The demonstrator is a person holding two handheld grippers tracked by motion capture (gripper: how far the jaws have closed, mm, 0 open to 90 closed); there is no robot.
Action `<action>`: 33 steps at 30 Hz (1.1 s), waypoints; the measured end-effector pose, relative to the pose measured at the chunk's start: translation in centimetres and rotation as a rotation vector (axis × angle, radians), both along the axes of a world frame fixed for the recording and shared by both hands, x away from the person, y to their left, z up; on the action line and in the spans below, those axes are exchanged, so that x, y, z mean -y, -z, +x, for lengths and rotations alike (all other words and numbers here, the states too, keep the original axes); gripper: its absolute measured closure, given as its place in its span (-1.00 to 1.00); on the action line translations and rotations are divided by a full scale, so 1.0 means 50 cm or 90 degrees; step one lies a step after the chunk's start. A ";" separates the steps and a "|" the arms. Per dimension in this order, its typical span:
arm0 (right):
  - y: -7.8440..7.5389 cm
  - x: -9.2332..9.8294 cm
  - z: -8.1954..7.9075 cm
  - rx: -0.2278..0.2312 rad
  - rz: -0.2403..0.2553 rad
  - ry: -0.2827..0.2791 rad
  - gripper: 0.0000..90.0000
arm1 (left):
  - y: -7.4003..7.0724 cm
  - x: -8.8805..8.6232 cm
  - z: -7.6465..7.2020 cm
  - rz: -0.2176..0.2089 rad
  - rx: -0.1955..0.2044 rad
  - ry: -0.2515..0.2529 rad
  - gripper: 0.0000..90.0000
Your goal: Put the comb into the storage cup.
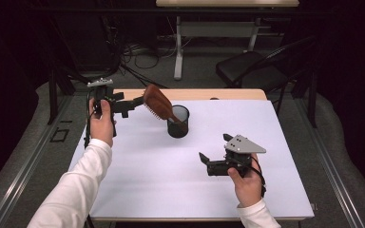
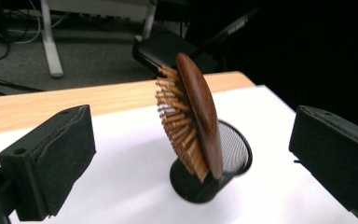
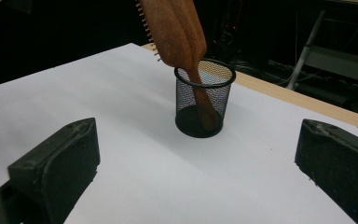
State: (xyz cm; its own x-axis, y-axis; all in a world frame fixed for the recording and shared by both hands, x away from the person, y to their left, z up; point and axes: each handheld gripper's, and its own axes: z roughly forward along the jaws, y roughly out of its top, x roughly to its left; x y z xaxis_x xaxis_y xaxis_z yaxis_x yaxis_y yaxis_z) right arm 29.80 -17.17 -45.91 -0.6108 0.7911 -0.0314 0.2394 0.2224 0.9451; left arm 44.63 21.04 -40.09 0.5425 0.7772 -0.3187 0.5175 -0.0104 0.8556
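Note:
A brown wooden hairbrush [image 1: 158,102] stands handle-down in a black mesh cup [image 1: 178,124] on the white table top, its head leaning out to the left. My left gripper [image 1: 132,105] hovers beside that head. In the left gripper view its jaws stand wide apart, with the hairbrush [image 2: 200,112] and the cup [image 2: 235,149] between and beyond them, untouched. My right gripper [image 1: 215,147] is open near the table's front right and holds nothing. In the right gripper view, the hairbrush [image 3: 175,28] and cup [image 3: 205,102] lie ahead of it.
A white sheet [image 1: 171,180] covers most of the table, leaving a wooden strip [image 1: 195,93] bare at the far edge. Behind the table are a black chair [image 1: 252,66], a desk leg [image 1: 178,47] and cables on the floor.

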 end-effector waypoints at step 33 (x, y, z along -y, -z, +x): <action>-0.019 0.022 0.012 -0.032 -0.005 0.043 -1.00 | -0.006 -0.018 -0.108 0.028 0.038 0.097 -0.99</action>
